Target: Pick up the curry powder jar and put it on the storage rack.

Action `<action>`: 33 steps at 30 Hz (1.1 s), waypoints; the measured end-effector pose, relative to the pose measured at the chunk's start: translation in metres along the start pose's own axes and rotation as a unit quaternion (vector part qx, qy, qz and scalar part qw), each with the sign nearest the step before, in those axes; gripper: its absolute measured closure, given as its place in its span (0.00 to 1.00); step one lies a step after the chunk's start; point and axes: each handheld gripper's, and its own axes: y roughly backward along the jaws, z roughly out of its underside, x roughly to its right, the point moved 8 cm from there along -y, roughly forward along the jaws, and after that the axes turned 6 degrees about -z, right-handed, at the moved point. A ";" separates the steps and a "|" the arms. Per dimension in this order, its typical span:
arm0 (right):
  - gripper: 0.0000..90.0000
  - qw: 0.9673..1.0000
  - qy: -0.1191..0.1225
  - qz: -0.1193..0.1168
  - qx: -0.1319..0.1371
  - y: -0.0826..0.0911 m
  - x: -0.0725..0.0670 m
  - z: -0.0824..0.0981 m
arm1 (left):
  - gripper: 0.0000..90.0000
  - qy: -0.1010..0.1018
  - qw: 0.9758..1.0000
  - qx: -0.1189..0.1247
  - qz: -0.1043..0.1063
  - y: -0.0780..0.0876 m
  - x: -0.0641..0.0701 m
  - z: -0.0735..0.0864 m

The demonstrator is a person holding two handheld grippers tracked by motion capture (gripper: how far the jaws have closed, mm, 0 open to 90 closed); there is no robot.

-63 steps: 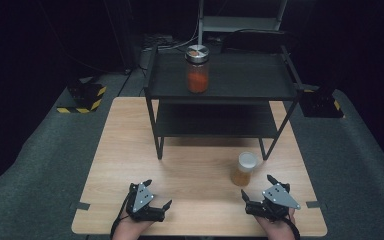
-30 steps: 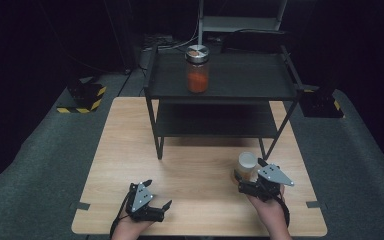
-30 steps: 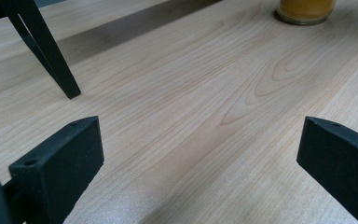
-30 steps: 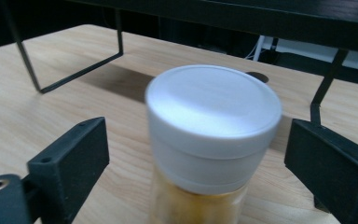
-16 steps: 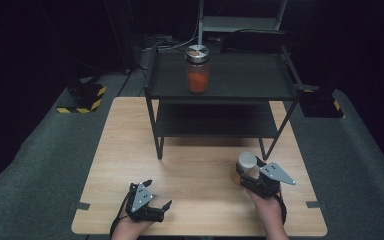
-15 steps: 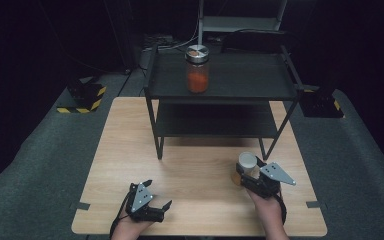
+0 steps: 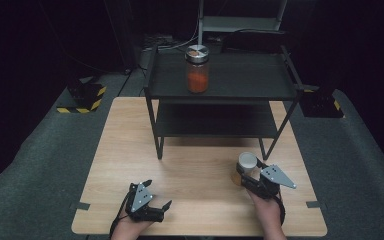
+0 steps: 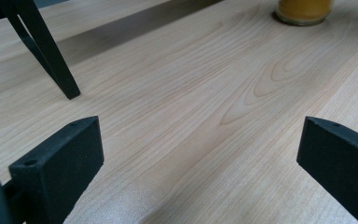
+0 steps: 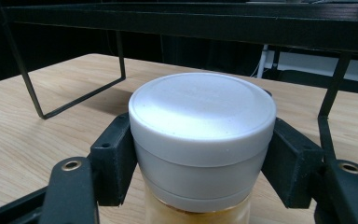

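Right, the right gripper [image 7: 250,175] sits at the near right part of the pale wooden table [image 7: 195,165], and its two black jaws are clamped on the white round lid of a small glass jar of yellow-amber contents [image 7: 247,165]. In the right gripper view the jaws press against both sides of that lid [image 9: 202,116], with the yellowish glass just showing beneath it. The jar stands on the tabletop just in front of the right front leg of the black two-tier metal rack [image 7: 220,100].

Over on the near left, the left gripper [image 7: 155,196] rests low at the table's front edge with its jaws spread wide and nothing between them; the left gripper view shows bare wood grain between the two black jaw tips, one slanted rack leg [image 8: 42,46] at upper left, and the base of the yellow jar [image 8: 304,10] far off at the top edge.

Up on the rack's top shelf stands a taller glass jar of orange-red contents with a metal lid [image 7: 197,69], upright and well apart from both grippers.
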 end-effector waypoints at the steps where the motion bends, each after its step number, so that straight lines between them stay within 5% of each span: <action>1: 0.37 1.000 0.000 -0.001 0.000 0.000 0.000 0.000 | 0.01 -0.001 1.000 -0.001 0.000 0.000 0.000 0.000; 15: 0.37 1.000 -0.007 -0.002 0.003 0.005 0.000 -0.008 | 0.01 -0.004 1.000 -0.002 0.001 0.000 0.000 0.000; 33: 0.37 0.999 0.013 -0.015 0.047 0.038 -0.017 -0.068 | 0.01 -0.004 1.000 -0.001 0.003 0.000 0.000 0.000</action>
